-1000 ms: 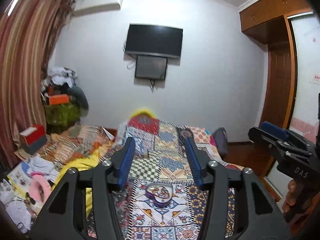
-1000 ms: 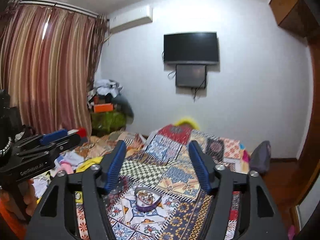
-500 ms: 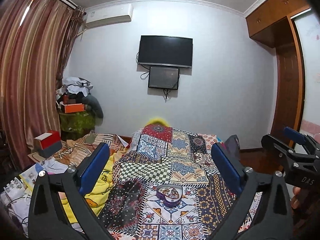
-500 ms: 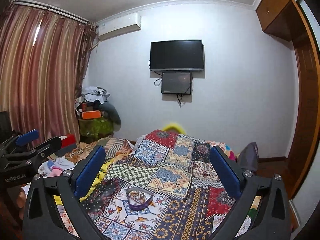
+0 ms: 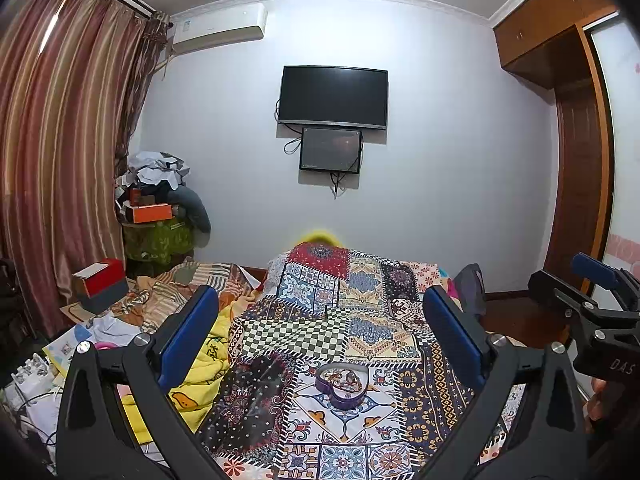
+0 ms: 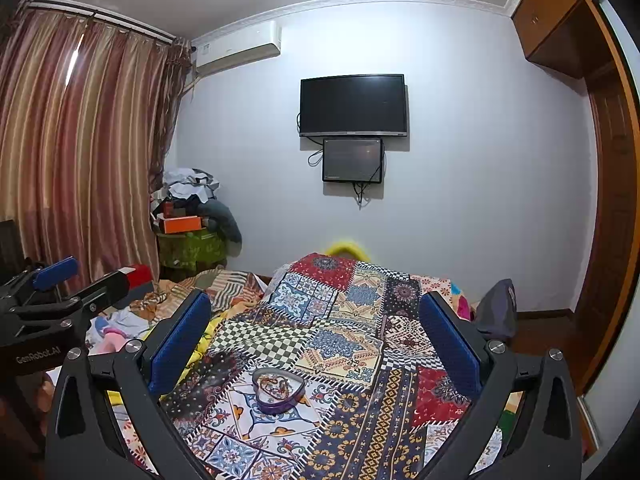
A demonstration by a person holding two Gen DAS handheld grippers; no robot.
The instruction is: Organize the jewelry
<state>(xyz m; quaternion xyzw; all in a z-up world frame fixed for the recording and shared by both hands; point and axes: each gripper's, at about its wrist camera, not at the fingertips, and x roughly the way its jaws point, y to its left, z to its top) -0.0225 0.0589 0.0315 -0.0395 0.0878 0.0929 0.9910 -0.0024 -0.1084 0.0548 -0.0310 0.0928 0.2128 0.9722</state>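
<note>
Left tool (image 5: 320, 328): released, blue pads spread wide, held above the bed, grasping nothing.
Right tool (image 6: 316, 326): released likewise, raised beside the left one.
Heart-shaped purple box (image 5: 342, 385): rests on the patchwork quilt (image 5: 372, 320), lid off, tangled jewelry (image 6: 274, 385) inside, apart from both tools.

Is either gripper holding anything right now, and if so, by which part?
Nothing is held. The left gripper and right gripper are both wide open and empty, above the heart-shaped box on the bedspread.

Heart box (image 5: 341, 385) on bedspread (image 5: 360, 320), TV (image 5: 333, 96) on wall behind, clutter (image 5: 160, 208) left.
</note>
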